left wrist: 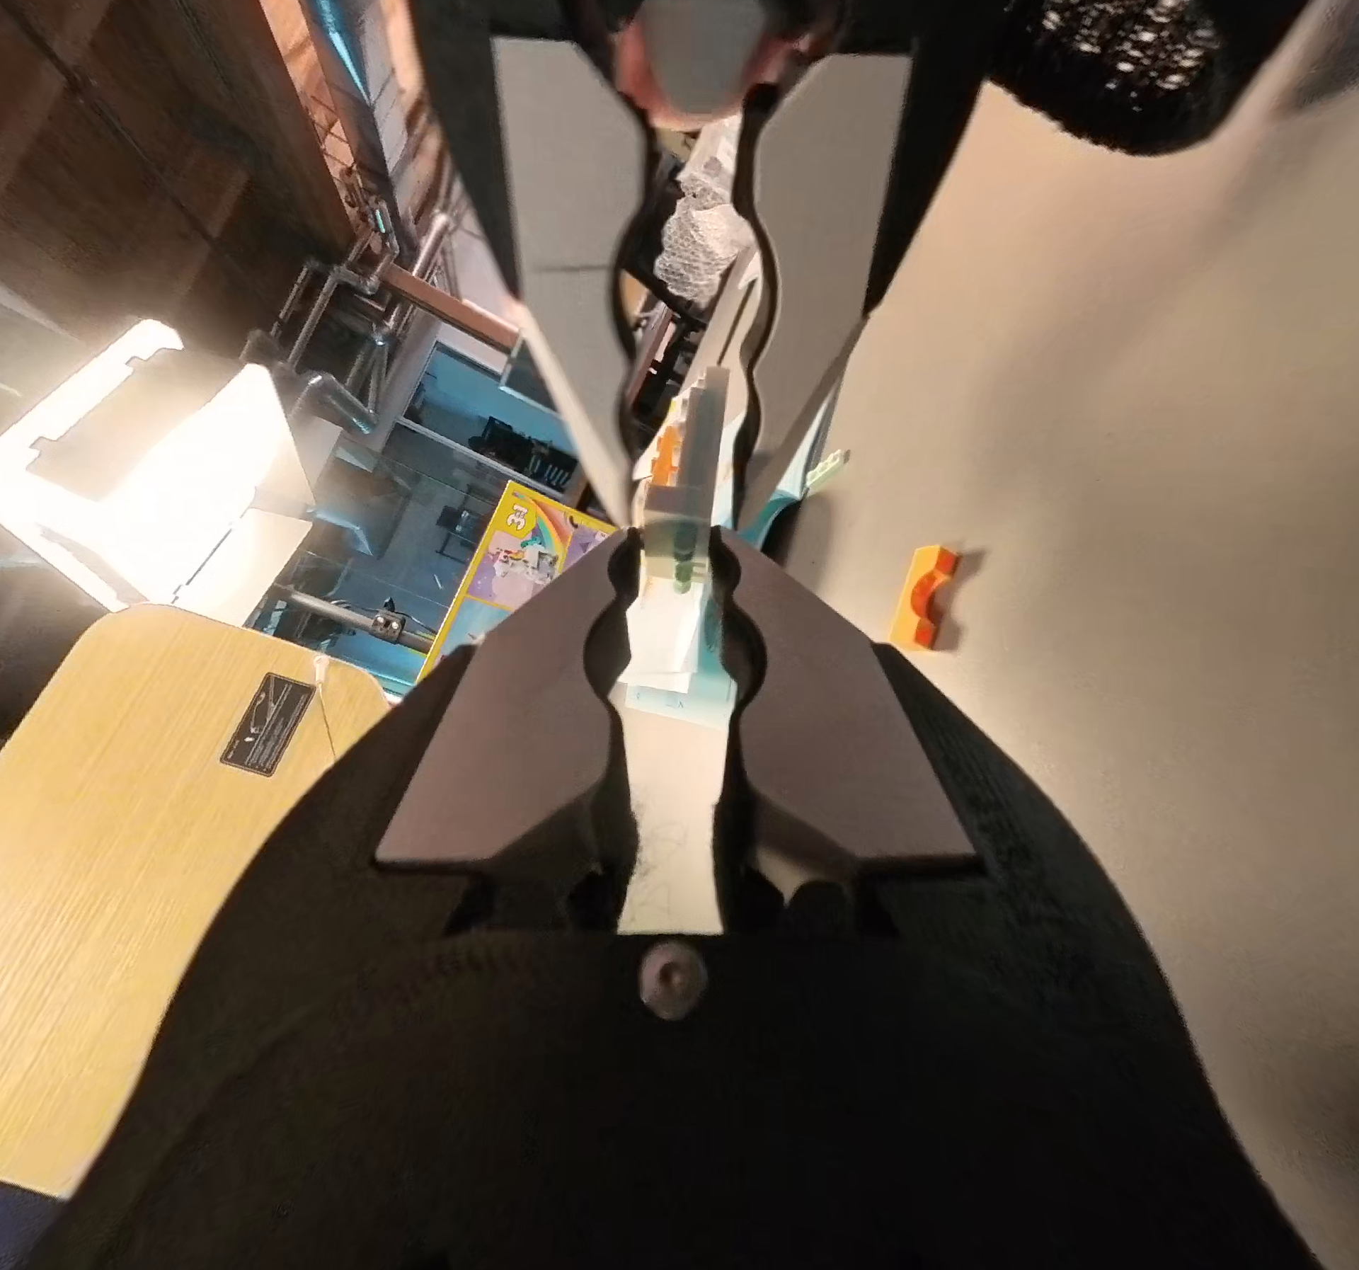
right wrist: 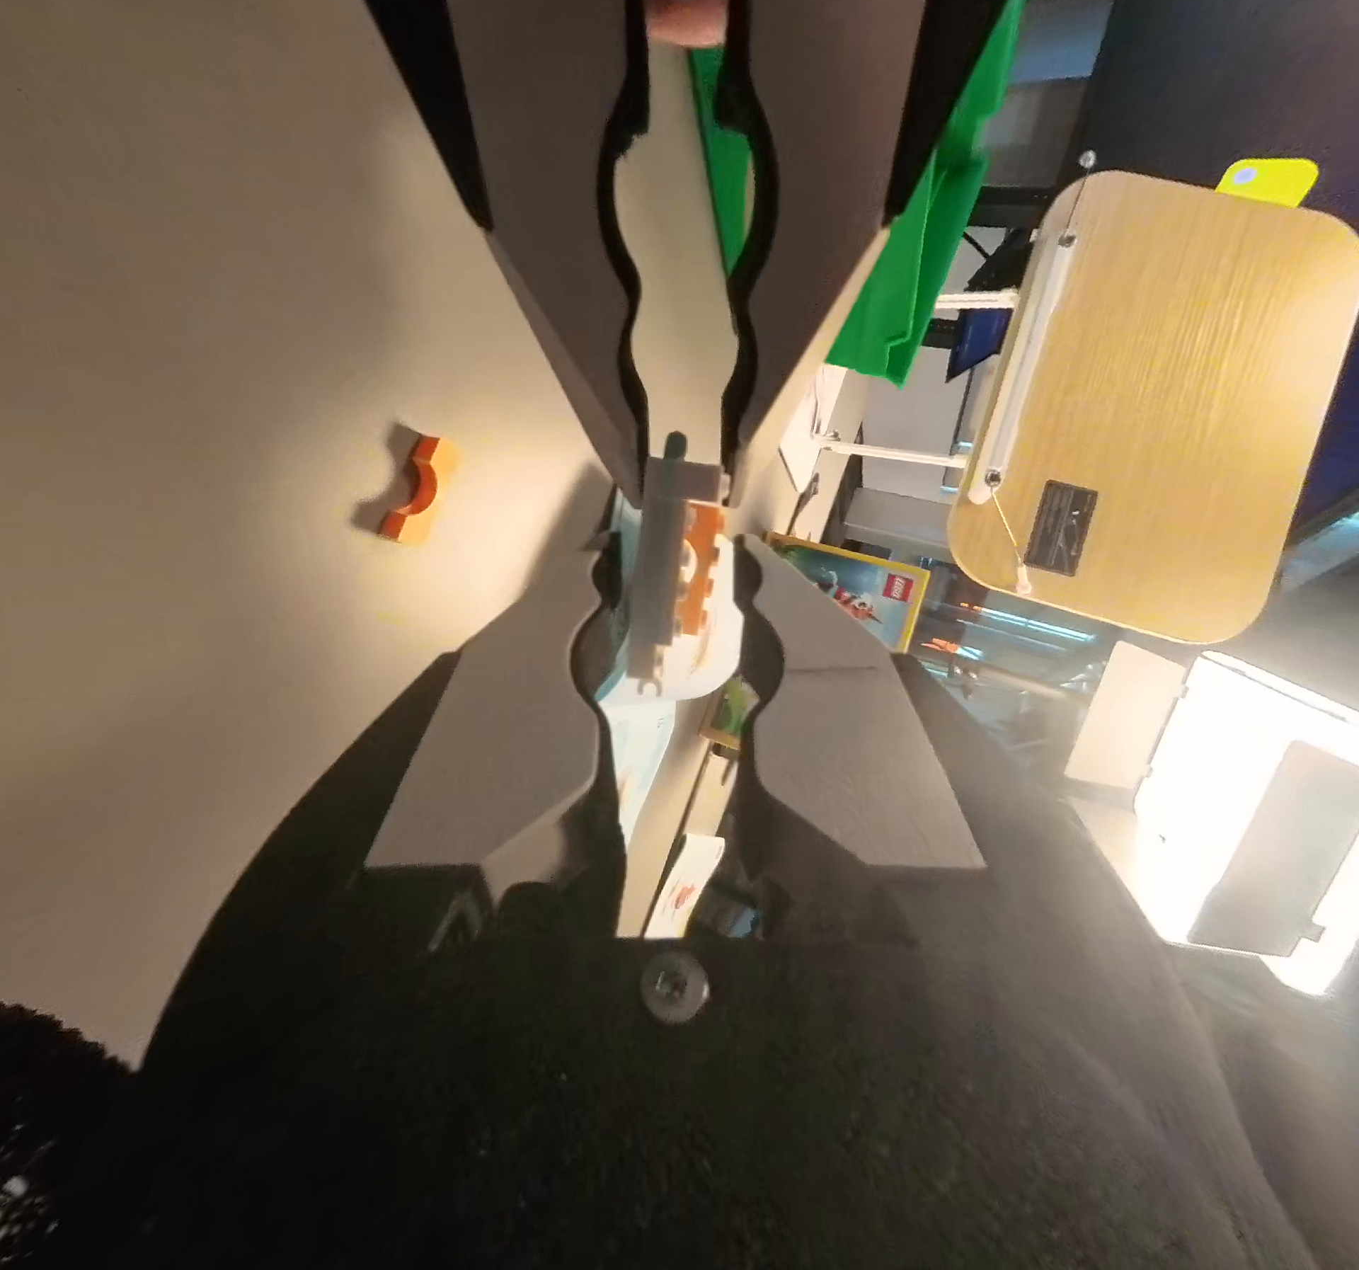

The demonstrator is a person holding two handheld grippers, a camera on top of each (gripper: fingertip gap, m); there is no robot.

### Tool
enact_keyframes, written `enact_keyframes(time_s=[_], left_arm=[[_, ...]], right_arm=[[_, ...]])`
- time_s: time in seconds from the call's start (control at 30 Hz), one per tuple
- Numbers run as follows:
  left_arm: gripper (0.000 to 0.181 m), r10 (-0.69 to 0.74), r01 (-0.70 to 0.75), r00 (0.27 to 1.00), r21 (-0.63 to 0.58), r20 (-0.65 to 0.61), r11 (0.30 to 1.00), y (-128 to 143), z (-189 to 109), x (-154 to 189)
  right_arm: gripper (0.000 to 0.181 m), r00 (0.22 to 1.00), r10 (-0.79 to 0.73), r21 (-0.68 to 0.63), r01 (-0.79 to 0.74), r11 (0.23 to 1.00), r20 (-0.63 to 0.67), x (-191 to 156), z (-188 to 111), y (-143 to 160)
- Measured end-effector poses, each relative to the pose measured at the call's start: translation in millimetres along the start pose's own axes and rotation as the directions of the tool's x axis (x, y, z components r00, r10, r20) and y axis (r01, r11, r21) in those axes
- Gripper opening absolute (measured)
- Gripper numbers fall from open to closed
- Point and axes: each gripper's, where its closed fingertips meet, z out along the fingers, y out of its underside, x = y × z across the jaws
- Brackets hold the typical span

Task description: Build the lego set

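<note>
Nearest the lens in the left wrist view: left gripper (left wrist: 673,536), dark body filling the lower frame, jaws drawn in narrow and clamped on one end of a small lego assembly (left wrist: 680,514) at frame centre. Green studs show right at the fingertips; a grey plate runs away from them.

Right wrist view: right gripper (right wrist: 680,536) also narrow, its tips at the middle of the frame beside the same lego assembly (right wrist: 665,573), a long grey plate with an orange piece along its right side. Contact looks likely; blur and the plate itself hide whether the tips truly pinch it.

The two grippers face each other tip to tip, each seen in the upper half of the other's view. The assembly is held up between them, off the table (left wrist: 1103,426).

Progress, as a judgement: early to middle. Only a few parts are joined, grey plate, orange piece, green bit.
- An orange-and-yellow arch subassembly (left wrist: 925,598) lies loose on the table, right of centre in the left view, left of centre in the right view (right wrist: 415,488), well apart from the held piece.
- A pale green small part (left wrist: 829,464) lies near the open instruction booklet (left wrist: 662,654).
- Set box (left wrist: 515,573) stands left of centre in the left view.

Left to do: attach the loose pieces, probably more not in view.
</note>
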Motion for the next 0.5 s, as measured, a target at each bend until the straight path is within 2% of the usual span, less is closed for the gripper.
enact_keyframes(time_s=[0.07,0.4,0.5], left_arm=[[0.017,-0.014,0.014,1.000,-0.002,-0.001,1.000,1,0,-1],[0.017,0.000,-0.002,0.999,-0.044,-0.035,0.999,7,2,4],[0.017,-0.004,0.001,0.999,-0.056,-0.044,0.998,10,2,6]], right_arm=[[0.021,0.999,-0.024,-0.005,0.023,1.000,-0.026,2,1,-1],[0.018,0.967,-0.253,-0.026,0.254,0.967,0.014,-3,8,1],[0.018,0.975,-0.220,-0.003,0.220,0.975,0.008,-5,11,1]])
